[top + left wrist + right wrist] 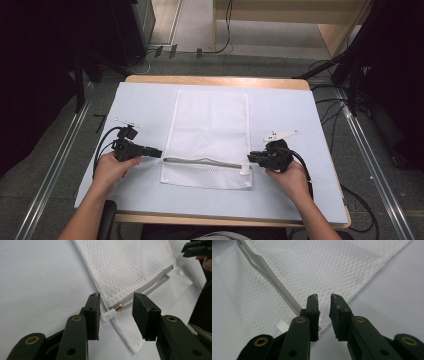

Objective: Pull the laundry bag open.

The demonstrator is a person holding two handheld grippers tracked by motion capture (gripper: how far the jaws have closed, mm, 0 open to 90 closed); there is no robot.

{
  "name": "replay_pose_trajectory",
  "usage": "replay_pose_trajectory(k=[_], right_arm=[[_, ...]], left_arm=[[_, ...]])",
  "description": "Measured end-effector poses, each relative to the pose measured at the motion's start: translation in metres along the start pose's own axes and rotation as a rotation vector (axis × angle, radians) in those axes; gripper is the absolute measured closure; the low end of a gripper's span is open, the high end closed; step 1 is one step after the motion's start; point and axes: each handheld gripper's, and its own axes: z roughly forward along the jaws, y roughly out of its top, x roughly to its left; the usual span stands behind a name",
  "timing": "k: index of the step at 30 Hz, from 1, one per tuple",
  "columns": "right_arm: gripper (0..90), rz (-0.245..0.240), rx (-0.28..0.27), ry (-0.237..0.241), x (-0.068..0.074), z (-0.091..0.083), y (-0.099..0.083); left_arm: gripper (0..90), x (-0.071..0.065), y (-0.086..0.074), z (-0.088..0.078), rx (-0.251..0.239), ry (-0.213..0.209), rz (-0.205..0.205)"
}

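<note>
Lying flat on the pale table cover (300, 120), the white mesh bag (210, 125) sits mid-table with its grey zipper (200, 161) running across near the person's edge, and bare cover stretches wide on both flanks and beyond its far end. The left gripper (156, 152) rests just off the bag's left edge, jaws parted wide around the white zipper pull (108, 315) without pressing on it. The right gripper (252, 158) sits at the bag's right edge by the zipper's other end, jaws a narrow gap apart, gripping nothing.
</note>
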Motion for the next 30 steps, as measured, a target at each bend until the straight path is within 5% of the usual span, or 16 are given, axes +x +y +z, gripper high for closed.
replay_pose_trajectory(k=[9,21,30], right_arm=[[68.0,0.018,-0.042,-0.011,-0.012,-0.006,-0.001],[59.9,0.050,-0.085,-0.055,-0.030,-0.013,-0.005],[56.7,0.072,-0.098,-0.073,-0.037,-0.016,-0.007]], left_arm=[[48.1,0.003,-0.002,-0.012,-0.078,0.076,0.045],[44.7,0.010,-0.002,-0.019,-0.113,0.165,0.083],[40.9,0.014,-0.003,-0.020,-0.121,0.182,0.078]])
